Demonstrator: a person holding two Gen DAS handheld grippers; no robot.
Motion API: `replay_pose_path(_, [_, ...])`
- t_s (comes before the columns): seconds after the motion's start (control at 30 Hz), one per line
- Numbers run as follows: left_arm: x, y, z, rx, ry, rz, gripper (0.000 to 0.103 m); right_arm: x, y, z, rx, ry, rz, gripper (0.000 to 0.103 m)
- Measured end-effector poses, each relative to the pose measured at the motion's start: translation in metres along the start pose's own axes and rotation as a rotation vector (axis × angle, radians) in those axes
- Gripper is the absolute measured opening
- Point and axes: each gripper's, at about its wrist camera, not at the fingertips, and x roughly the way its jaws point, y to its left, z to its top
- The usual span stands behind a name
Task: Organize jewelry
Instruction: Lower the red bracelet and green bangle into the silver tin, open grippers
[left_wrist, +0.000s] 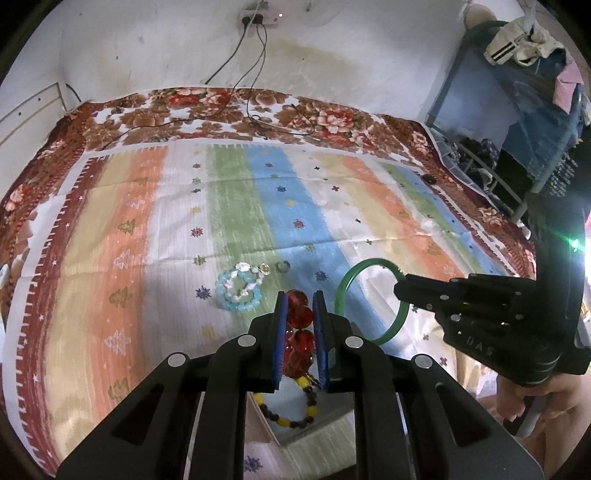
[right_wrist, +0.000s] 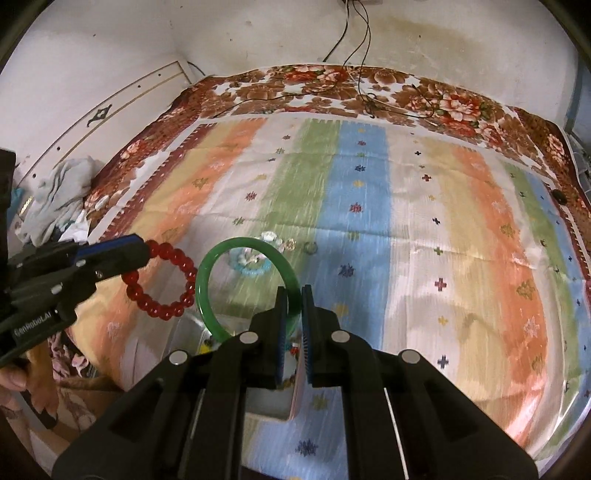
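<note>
My left gripper (left_wrist: 300, 295) is shut on a red bead bracelet (left_wrist: 298, 317) and holds it above the bed; the bracelet also shows in the right wrist view (right_wrist: 162, 280). My right gripper (right_wrist: 293, 290) is shut on a green bangle (right_wrist: 221, 273), which also shows in the left wrist view (left_wrist: 354, 273). A light blue bead bracelet (left_wrist: 238, 291) with pearly beads and a small dark ring (left_wrist: 282, 266) lie on the striped cloth (left_wrist: 229, 206) ahead. A yellow and dark bead bracelet (left_wrist: 291, 410) lies in a shallow box (left_wrist: 325, 424) below my left gripper.
The striped cloth lies over a floral blanket (left_wrist: 229, 107) on a bed. Black cables (left_wrist: 255, 66) hang from a wall socket at the back. A blue metal rack (left_wrist: 517, 122) with clothes stands at the right. A crumpled cloth pile (right_wrist: 62, 195) lies at the bed's left edge.
</note>
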Motion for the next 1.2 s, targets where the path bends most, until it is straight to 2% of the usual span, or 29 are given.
replay_pose_path(0.3, [-0.004, -0.012, -0.027, 0.018, 0.026, 0.002, 0.013, -0.006, 0.002, -0.028, -0.010, 0.026, -0.004, 0.009])
replay_pose_path(0.7, [0.000, -0.019, -0.039, 0.037, 0.054, 0.012, 0.013, 0.005, 0.014, -0.035, -0.046, 0.059, 0.013, 0.011])
replay_pose_path(0.73, [0.000, -0.019, -0.039, 0.036, 0.050, 0.014, 0.017, 0.007, 0.014, -0.035, -0.047, 0.066, 0.020, 0.011])
replay_pose_path(0.77, [-0.001, -0.019, -0.038, 0.032, 0.043, 0.019, 0.029, 0.009, 0.015, -0.035, -0.050, 0.071, 0.021, 0.015])
replay_pose_path(0.8, [-0.003, -0.018, -0.037, 0.028, 0.036, 0.012, 0.032, 0.011, 0.016, -0.035, -0.054, 0.072, 0.007, 0.018])
replay_pose_path(0.97, [-0.002, -0.009, -0.033, -0.005, 0.031, 0.020, 0.033, 0.014, 0.011, -0.030, -0.019, 0.069, 0.011, 0.031])
replay_pose_path(1.03, [0.003, -0.001, -0.030, -0.028, 0.038, 0.036, 0.036, 0.018, 0.009, -0.027, -0.010, 0.068, 0.008, 0.034])
replay_pose_path(1.2, [0.020, 0.020, -0.019, -0.078, 0.070, 0.066, 0.037, 0.030, 0.002, -0.014, 0.038, 0.075, 0.025, 0.038])
